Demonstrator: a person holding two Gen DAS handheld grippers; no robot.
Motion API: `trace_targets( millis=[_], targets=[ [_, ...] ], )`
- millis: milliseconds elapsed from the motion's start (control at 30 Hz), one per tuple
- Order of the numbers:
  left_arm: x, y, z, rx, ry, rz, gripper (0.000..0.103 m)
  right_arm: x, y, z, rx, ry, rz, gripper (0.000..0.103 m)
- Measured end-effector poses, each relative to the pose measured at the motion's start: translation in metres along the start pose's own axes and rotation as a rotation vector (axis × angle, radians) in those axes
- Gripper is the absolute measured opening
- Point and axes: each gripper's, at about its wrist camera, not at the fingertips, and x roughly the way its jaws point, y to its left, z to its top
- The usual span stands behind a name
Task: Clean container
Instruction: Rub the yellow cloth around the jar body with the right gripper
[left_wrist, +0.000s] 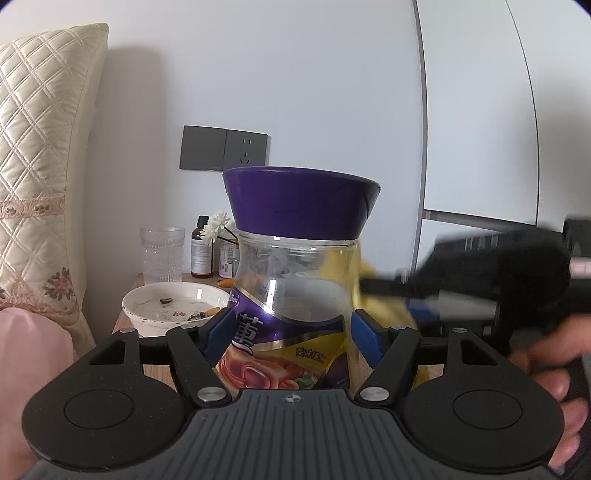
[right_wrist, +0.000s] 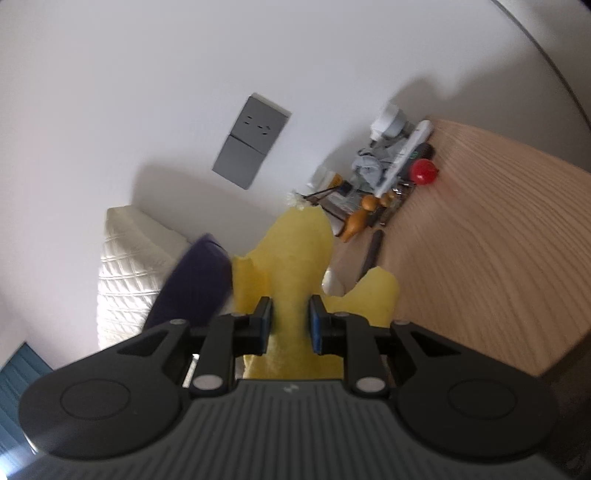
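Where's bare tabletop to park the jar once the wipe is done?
Best patch: the wide bare wood in the right wrist view, out from the wall clutter by the red ball. Crowded: the back strip along the wall, and the left corner with the white bowl, glass and brown bottle beside the jar.

Jar (left_wrist: 291, 295): held upright between left claw (left_wrist: 291, 334) fingers.
Cloth (right_wrist: 291, 273): clamped in right claw (right_wrist: 291, 321), right of jar.
Bowl (left_wrist: 173, 306): on desk (left_wrist: 125, 321), left of jar.
Glass (left_wrist: 162, 254): behind bowl.

Probably bedroom: quilted headboard (left_wrist: 40, 147), nightstand (left_wrist: 129, 306).
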Motion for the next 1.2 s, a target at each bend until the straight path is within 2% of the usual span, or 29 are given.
trace_targets(
  millis=[133, 367, 600, 800, 1033, 1200],
  targets=[
    [-0.001, 0.0, 0.0, 0.003, -0.001, 0.003, 0.073, -0.002, -0.016, -0.007, 0.037, 0.009, -0.05, 0.023],
    [-0.003, 0.003, 0.001, -0.004, -0.011, -0.003, 0.073, -0.008, 0.0, -0.007, -0.002, -0.013, 0.003, 0.023],
    [-0.003, 0.006, 0.001, 0.0, -0.007, -0.001, 0.073, -0.005, -0.021, -0.013, 0.061, 0.001, -0.034, 0.023],
    [-0.001, 0.006, 0.0, 0.006, -0.004, 0.006, 0.073, 0.007, -0.002, 0.009, 0.002, -0.013, 0.042, 0.023],
    [-0.001, 0.006, -0.001, 0.009, -0.004, 0.007, 0.073, 0.02, -0.026, 0.013, 0.048, 0.03, -0.026, 0.023],
    [-0.001, 0.006, -0.001, 0.011, -0.005, 0.006, 0.073, 0.03, -0.011, 0.027, 0.016, 0.028, 0.064, 0.023]
  ],
)
